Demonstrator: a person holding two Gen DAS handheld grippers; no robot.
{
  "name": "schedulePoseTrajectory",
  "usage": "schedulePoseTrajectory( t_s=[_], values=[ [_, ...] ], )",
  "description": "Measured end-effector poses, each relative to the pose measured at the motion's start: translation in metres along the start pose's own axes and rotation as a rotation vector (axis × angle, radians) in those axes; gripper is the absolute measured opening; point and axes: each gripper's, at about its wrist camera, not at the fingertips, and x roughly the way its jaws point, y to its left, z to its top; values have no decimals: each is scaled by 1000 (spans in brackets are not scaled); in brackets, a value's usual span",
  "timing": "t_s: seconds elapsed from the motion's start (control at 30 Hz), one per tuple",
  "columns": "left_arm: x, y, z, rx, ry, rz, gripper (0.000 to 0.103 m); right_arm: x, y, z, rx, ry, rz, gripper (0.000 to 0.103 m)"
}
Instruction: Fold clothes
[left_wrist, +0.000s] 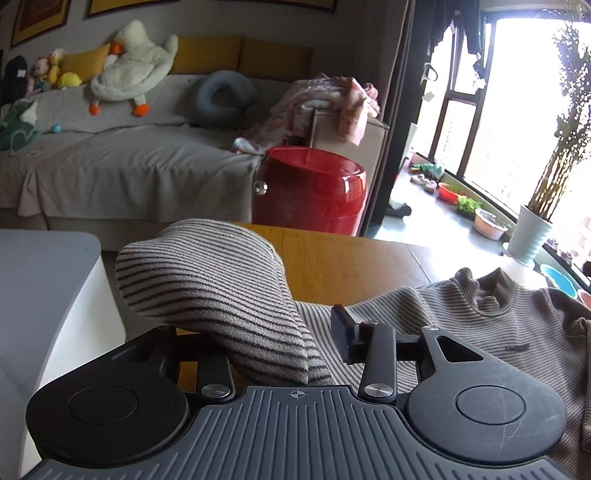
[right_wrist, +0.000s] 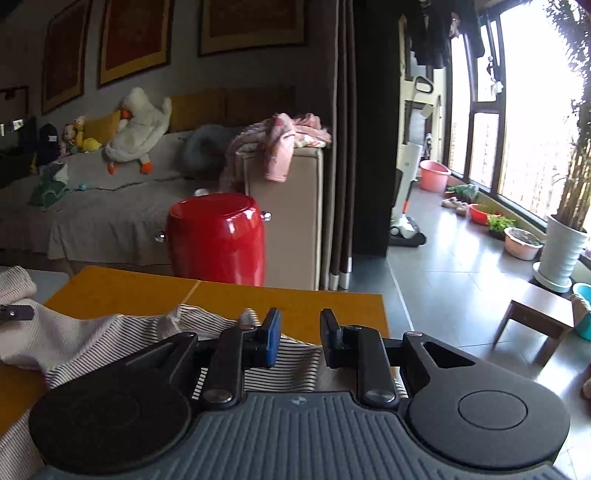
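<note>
A beige sweater with thin dark stripes (left_wrist: 480, 332) lies spread on the orange wooden table (left_wrist: 332, 258), collar toward the window. One sleeve (left_wrist: 207, 273) is folded up and arches over my left gripper (left_wrist: 266, 328). It covers the left finger, and a gap shows between the cloth and the right finger (left_wrist: 343, 332), so the jaws stand open. In the right wrist view the sweater's striped edge (right_wrist: 92, 339) lies on the table (right_wrist: 147, 291) under my right gripper (right_wrist: 298, 332). Its jaws are parted and the cloth is not pinched between them.
A red barrel-shaped stool (left_wrist: 310, 192) stands just beyond the table, with a grey-covered sofa (left_wrist: 129, 162) behind it. A white-grey unit (left_wrist: 44, 280) borders the table on the left. A small wooden stool (right_wrist: 539, 314) and a potted plant (right_wrist: 561, 251) stand by the window.
</note>
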Motion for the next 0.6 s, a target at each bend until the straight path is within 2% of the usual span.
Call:
schedulePoseTrajectory(
  t_s=[0.1,0.17,0.27,0.4,0.47,0.6],
  values=[
    [-4,1,-6,-56,-2,-6,48,15,18,9,3,26,77,22],
    [-6,2,-12,-109,-5,-13,54,27,31,12,-22,39,98,22],
    [-6,-1,-22,-172,-14,-37,59,47,48,12,-64,86,121,22],
    [-6,-8,-34,-179,-24,-67,64,67,57,7,-72,147,111,22],
    [-7,-10,-37,-169,-32,-81,70,70,56,11,-50,148,111,22],
    [-8,-15,-41,-153,-41,-100,74,71,50,24,31,141,152,22]
  ],
)
